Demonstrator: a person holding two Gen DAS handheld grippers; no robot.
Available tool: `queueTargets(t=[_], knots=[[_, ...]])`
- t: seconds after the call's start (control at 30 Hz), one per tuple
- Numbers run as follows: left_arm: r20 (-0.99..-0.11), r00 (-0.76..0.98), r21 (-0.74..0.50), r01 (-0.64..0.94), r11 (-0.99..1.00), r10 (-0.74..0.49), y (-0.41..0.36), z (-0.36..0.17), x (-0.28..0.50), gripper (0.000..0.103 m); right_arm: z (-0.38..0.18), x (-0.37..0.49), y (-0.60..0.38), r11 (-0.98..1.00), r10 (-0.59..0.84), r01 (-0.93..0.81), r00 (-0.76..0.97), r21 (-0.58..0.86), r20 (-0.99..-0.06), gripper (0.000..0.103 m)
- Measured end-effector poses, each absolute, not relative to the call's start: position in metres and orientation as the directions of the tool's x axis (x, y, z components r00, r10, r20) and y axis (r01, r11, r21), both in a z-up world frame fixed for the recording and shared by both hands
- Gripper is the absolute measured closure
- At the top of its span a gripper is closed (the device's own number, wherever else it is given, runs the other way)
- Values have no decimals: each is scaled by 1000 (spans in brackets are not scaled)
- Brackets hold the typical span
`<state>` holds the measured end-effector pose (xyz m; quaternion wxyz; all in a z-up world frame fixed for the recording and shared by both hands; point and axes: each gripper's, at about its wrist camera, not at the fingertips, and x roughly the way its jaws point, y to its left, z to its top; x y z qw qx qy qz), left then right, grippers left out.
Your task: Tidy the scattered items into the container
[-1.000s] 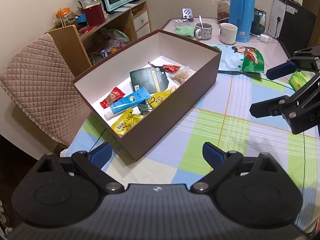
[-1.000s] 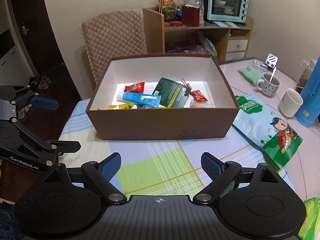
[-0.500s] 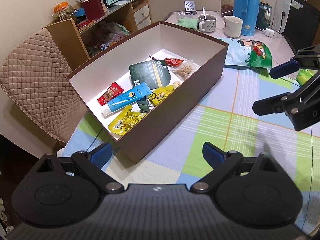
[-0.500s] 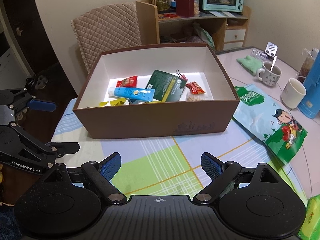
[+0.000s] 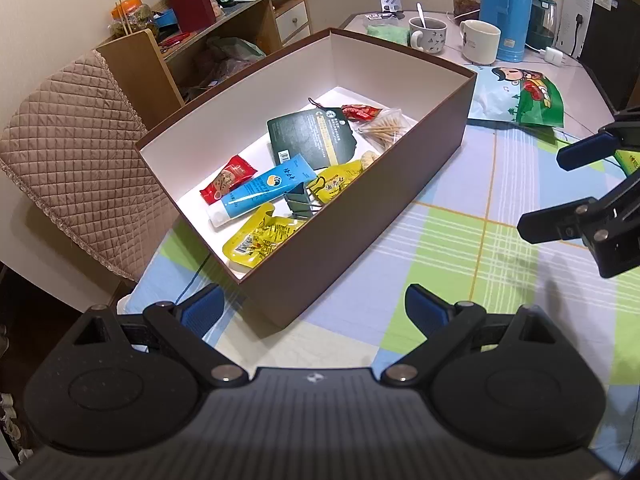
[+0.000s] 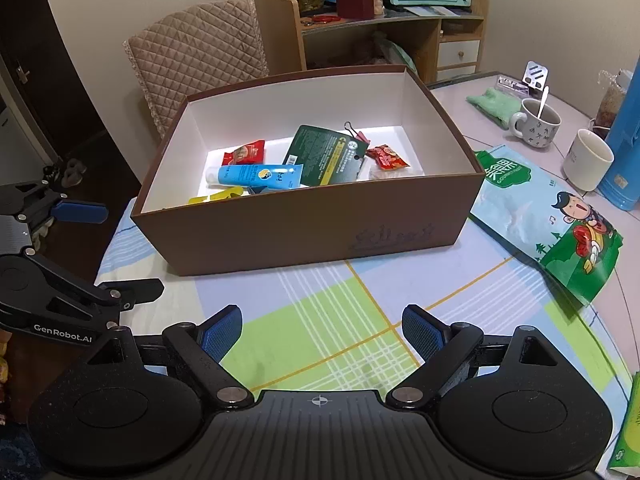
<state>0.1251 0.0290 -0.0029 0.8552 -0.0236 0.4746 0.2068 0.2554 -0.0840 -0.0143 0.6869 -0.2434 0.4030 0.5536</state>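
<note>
A brown box point(image 5: 360, 220) point(image 6: 304, 224) with a white inside stands on the checked tablecloth. In it lie a blue tube point(image 5: 260, 188) point(image 6: 256, 174), a dark green packet point(image 5: 312, 140) point(image 6: 324, 154), red snack packs point(image 5: 226, 178), yellow sachets point(image 5: 262, 236), a binder clip point(image 5: 300, 202) and a bag of toothpicks point(image 5: 384, 128). My left gripper point(image 5: 312, 312) hovers open and empty at the box's near corner. My right gripper point(image 6: 322, 330) is open and empty over the cloth in front of the box. Each gripper shows in the other's view: the right one point(image 5: 576, 188), the left one point(image 6: 96, 248).
A large green-and-blue snack bag point(image 6: 548, 216) point(image 5: 516, 96) lies right of the box. A green pack point(image 6: 628, 428) sits at the cloth's near right. Two mugs point(image 6: 538, 122), a blue thermos point(image 5: 504, 4) and a green cloth point(image 6: 494, 102) stand behind. A quilted chair point(image 5: 76, 152) is to the left.
Both grippers have risen and tipped toward the box, so more of its floor shows in each view. Both stayed open and empty, and nothing in the box moved.
</note>
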Motion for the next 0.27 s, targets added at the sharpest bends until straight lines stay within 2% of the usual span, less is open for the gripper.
queueTargets(t=[0.27], knots=[[-798, 488, 170, -380, 909, 353, 27, 1, 121, 7, -14, 250, -85, 275, 571, -954, 60, 122, -819, 13]])
